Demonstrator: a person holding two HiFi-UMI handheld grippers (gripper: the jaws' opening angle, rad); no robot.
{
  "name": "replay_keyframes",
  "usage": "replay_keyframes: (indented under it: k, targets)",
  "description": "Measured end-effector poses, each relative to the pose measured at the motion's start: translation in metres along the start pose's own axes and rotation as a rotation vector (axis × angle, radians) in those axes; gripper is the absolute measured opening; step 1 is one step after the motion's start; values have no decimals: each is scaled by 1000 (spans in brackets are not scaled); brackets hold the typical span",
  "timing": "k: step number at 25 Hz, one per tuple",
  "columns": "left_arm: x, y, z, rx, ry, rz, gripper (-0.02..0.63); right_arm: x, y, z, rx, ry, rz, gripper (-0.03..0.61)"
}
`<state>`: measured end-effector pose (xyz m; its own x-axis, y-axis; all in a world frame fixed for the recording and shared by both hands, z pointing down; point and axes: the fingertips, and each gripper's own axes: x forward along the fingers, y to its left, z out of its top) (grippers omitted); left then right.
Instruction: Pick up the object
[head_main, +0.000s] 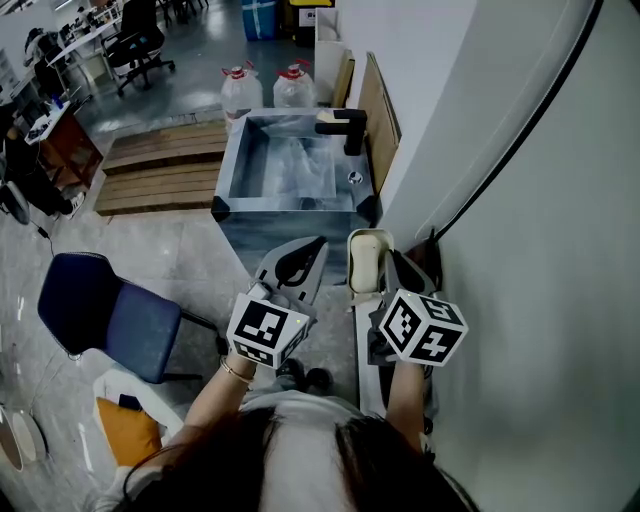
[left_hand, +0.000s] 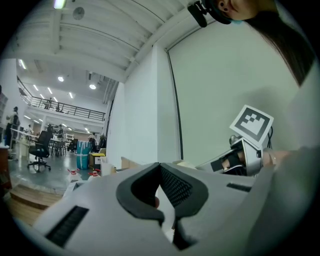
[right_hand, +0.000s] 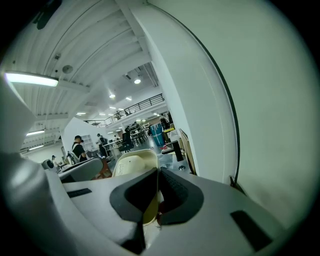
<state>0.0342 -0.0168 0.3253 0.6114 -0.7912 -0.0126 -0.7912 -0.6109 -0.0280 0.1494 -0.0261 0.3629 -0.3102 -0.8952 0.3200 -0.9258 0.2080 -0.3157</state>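
Note:
A cream plastic container (head_main: 365, 260), shallow with rounded corners, is held up in front of the person, close to the white wall. My right gripper (head_main: 388, 264) is shut on its rim; in the right gripper view the thin cream edge (right_hand: 131, 165) runs between the black pads of my right gripper (right_hand: 158, 172). My left gripper (head_main: 315, 246) is raised just to the left of it with its jaws shut and nothing between them. In the left gripper view the pads of my left gripper (left_hand: 160, 167) meet at the tip, and the right gripper (left_hand: 240, 155) shows at the right.
A grey-blue basin (head_main: 232, 165) with a black faucet (head_main: 345, 125) stands ahead against the white wall (head_main: 520, 200). Two water jugs (head_main: 243, 85) stand behind it. Wooden steps (head_main: 165, 165) lie to the left, and a blue chair (head_main: 110, 315) is at the lower left.

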Motion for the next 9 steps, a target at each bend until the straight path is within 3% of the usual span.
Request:
replay_keyframes:
  k: [9]
  targets:
    - [-1, 16, -4, -3, -2, -10, 8, 14, 10, 0, -4, -6, -7, 32]
